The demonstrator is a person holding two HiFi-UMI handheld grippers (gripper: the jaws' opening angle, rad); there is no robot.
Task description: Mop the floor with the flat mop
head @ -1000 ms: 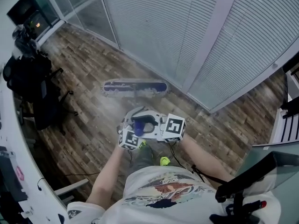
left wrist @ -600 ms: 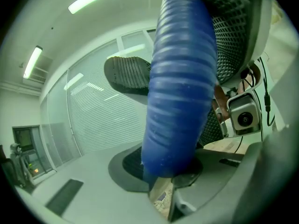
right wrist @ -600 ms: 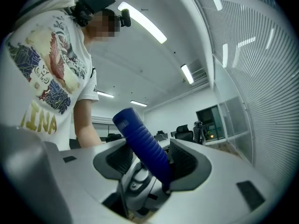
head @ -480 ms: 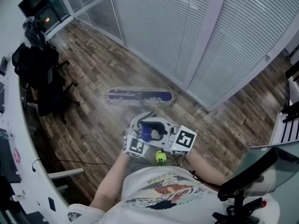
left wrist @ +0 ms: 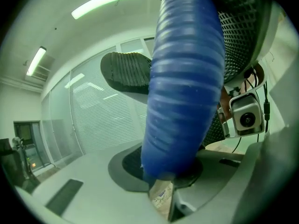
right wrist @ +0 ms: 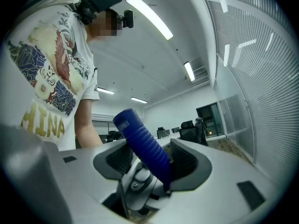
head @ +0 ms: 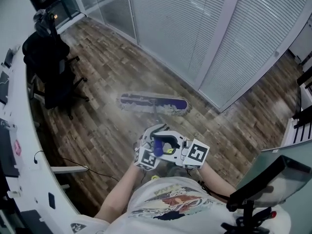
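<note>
One flat mop, two grippers, both on the mop. The left gripper [left wrist: 187, 106] is clamped on the blue ribbed handle [head: 159, 147], jaws only partly apart, with the pads pressing the grip from both sides. The right gripper [right wrist: 152, 160] is closed on the same handle, which slants up between its two dark pads. In the head view the two grippers sit side by side, touching or nearly so, just in front of the person's chest, one marker cube on each. The single mop head [head: 153, 104] lies flat on the wood floor [head: 97, 126] ahead of the grippers, near the blinds wall [head: 195, 28]. One black chair [head: 51, 65] stands well to the left, beside the curved white desk [head: 24, 145].
</note>
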